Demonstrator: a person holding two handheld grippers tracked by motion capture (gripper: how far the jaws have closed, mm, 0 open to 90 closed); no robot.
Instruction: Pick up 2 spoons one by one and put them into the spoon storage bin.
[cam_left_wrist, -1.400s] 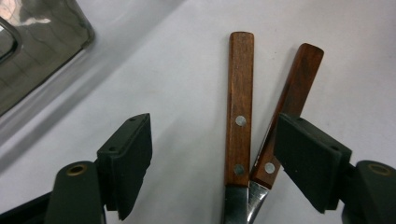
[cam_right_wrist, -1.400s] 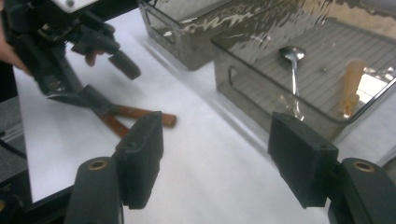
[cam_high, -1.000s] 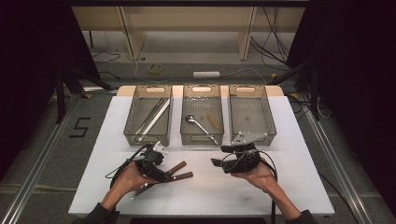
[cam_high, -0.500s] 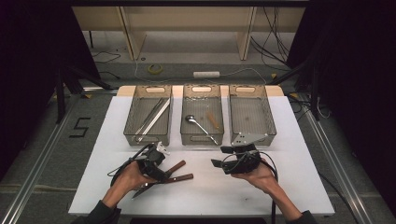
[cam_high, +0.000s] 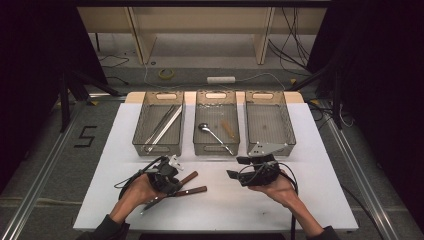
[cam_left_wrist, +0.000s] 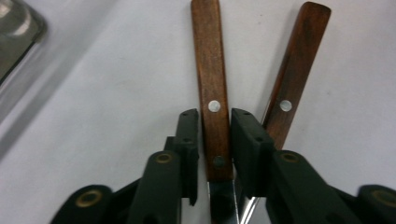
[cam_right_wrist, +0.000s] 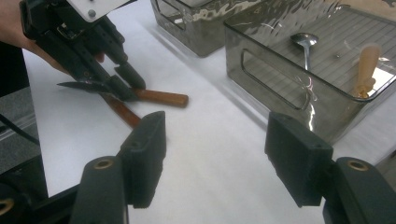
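Observation:
Two wooden-handled knives lie crossed on the white table (cam_high: 220, 205) at the front left. My left gripper (cam_left_wrist: 215, 126) has just been closing, and its pads now press on both sides of one knife handle (cam_left_wrist: 212, 70). The other knife handle (cam_left_wrist: 296, 60) lies free beside it on the right. In the high view the left gripper (cam_high: 172, 186) sits over the knives (cam_high: 192, 190). My right gripper (cam_high: 237, 167) hovers at front centre, pointing left. It stands open (cam_right_wrist: 215, 149) with nothing between its jaws, and it looks toward the left gripper (cam_right_wrist: 123, 84).
Three clear trays stand in a row at the table's far side. The left tray (cam_high: 159, 145) holds long metal utensils, the middle tray (cam_high: 216, 147) a spoon (cam_high: 210, 131) and a small wooden piece (cam_high: 227, 129). The right tray (cam_high: 270, 95) sits just beyond the right gripper.
Both hands kept their place. In the high view the left gripper's jaws look drawn in tighter over the knife handles than before.

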